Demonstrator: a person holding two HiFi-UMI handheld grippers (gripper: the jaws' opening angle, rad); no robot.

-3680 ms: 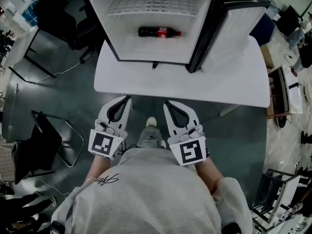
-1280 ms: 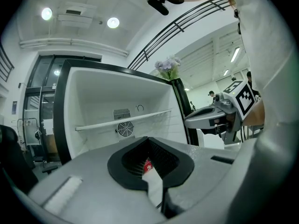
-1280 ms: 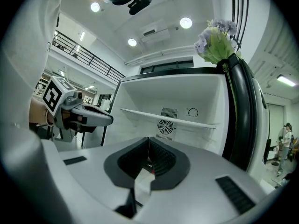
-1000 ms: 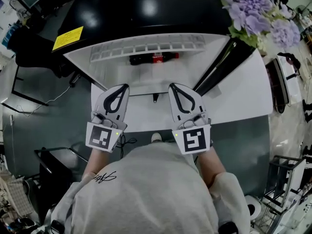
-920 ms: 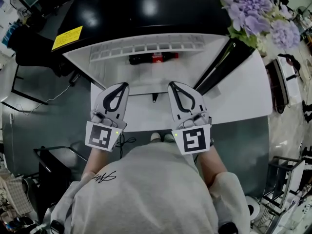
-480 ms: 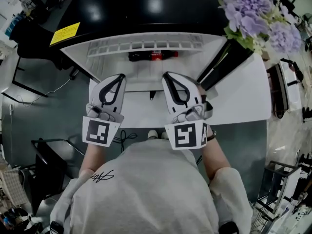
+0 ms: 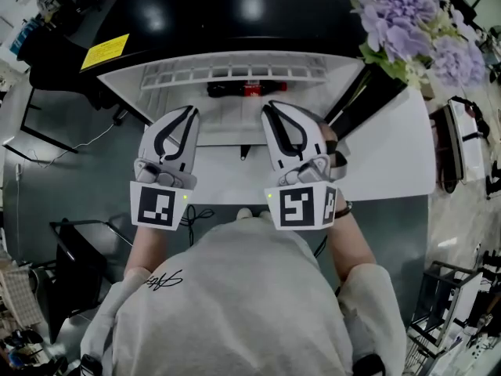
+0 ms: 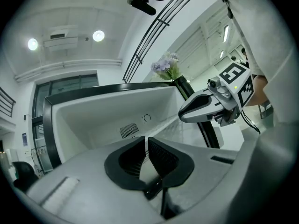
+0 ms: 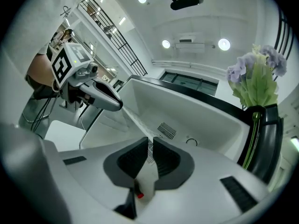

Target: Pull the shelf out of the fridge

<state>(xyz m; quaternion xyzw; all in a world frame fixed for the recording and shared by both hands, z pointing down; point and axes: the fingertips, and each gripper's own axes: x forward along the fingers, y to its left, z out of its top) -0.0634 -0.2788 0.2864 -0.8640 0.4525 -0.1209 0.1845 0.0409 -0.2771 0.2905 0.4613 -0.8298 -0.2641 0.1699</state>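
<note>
The fridge (image 7: 141,100) stands open on a white table, black outside and white inside. Its white wire shelf (image 7: 235,72) sits high in the cavity, and a cola bottle (image 7: 246,89) lies below it. My left gripper (image 7: 190,110) and right gripper (image 7: 268,106) are side by side in front of the opening, both shut with nothing between the jaws. In the left gripper view the shut jaws (image 8: 147,140) face the white cavity (image 8: 88,120), with the right gripper (image 8: 205,107) beside them. In the right gripper view the shelf (image 9: 133,118) shows edge-on beyond the shut jaws (image 9: 150,143).
The fridge door (image 7: 356,96) hangs open at the right. Purple flowers (image 7: 407,22) stand on the fridge's right top corner. The white table (image 7: 383,159) carries the fridge, with grey floor and a cable (image 7: 196,214) below. My grey sweatshirt fills the lower head view.
Both grippers have risen and moved closer to the fridge opening, each rolling a little. Their jaws stayed shut. The fridge, shelf and bottle have not moved.
</note>
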